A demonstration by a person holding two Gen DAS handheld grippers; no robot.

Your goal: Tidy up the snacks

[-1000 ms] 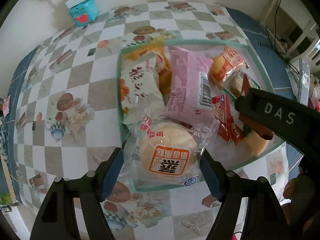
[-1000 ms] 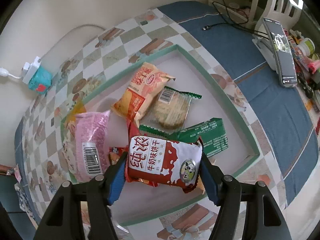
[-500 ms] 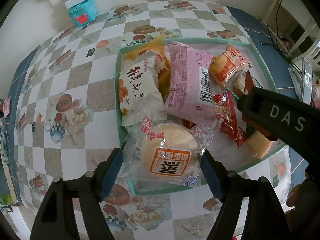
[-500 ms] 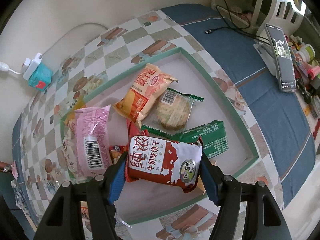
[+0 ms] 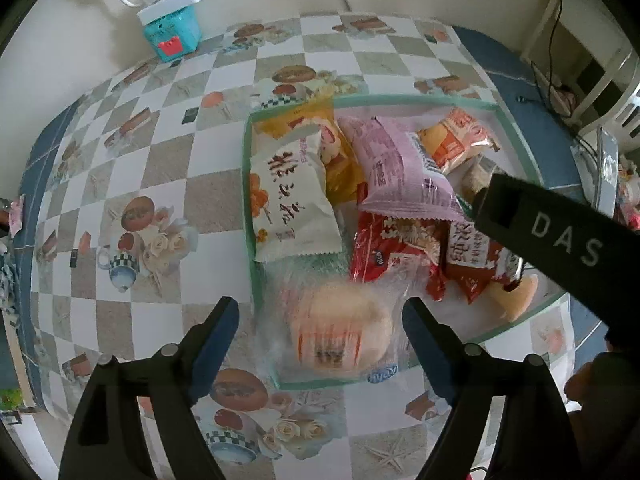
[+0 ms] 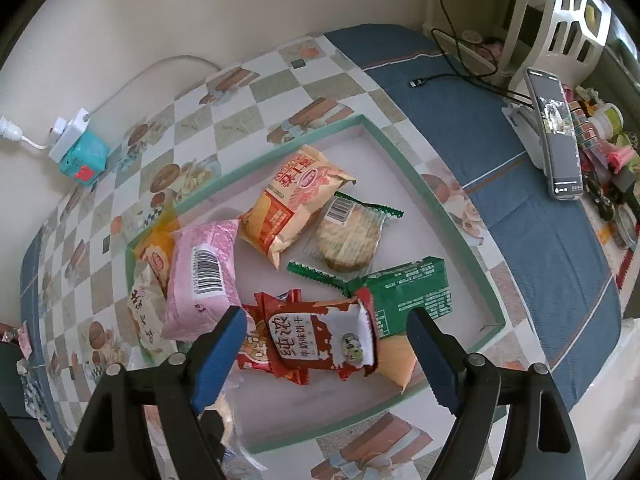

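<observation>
The left gripper has just been opening; the blurred bun packet between its pads seems released onto the tray edge. The right gripper, also just opening, stands wide over the red biscuit packet lying in the tray.

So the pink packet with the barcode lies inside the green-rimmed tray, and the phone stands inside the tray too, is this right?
Not quite. The pink packet does lie inside the green-rimmed tray, but the phone stands outside the tray, off to the side on the blue cloth. The right wrist view shows this.
</observation>
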